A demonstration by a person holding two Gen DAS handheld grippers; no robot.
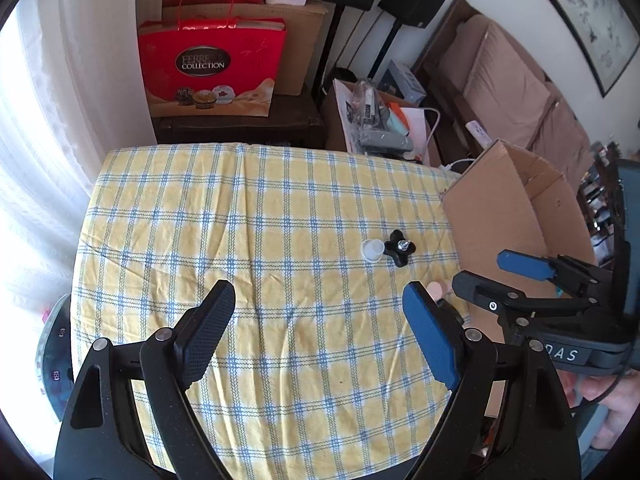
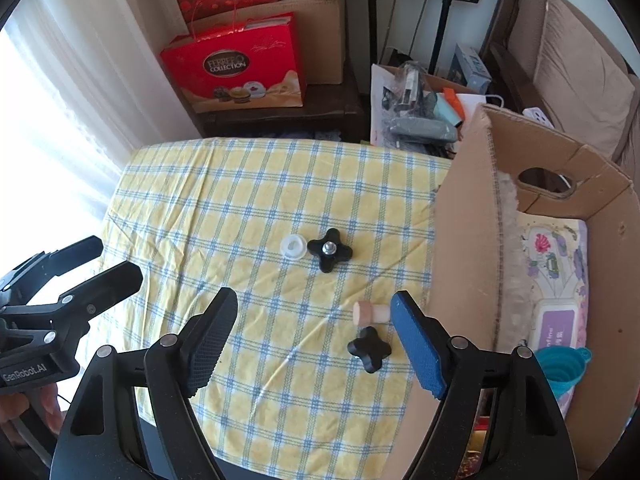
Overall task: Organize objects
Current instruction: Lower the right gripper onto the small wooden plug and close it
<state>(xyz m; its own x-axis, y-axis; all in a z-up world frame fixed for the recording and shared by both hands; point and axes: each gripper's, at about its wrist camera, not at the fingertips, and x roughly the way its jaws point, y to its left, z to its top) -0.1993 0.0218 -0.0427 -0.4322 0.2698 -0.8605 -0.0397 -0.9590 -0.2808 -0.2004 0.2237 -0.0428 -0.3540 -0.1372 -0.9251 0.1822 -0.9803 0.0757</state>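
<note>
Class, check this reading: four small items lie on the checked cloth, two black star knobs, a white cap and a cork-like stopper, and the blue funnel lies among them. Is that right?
Not quite. The blue funnel is not on the checked cloth; it sits inside the cardboard box, as the right wrist view shows. The two black star knobs, the white cap and the stopper do lie on the cloth.

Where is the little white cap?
The white cap sits mid-table on the checked cloth, touching the left side of a black star knob in the right wrist view.
</note>
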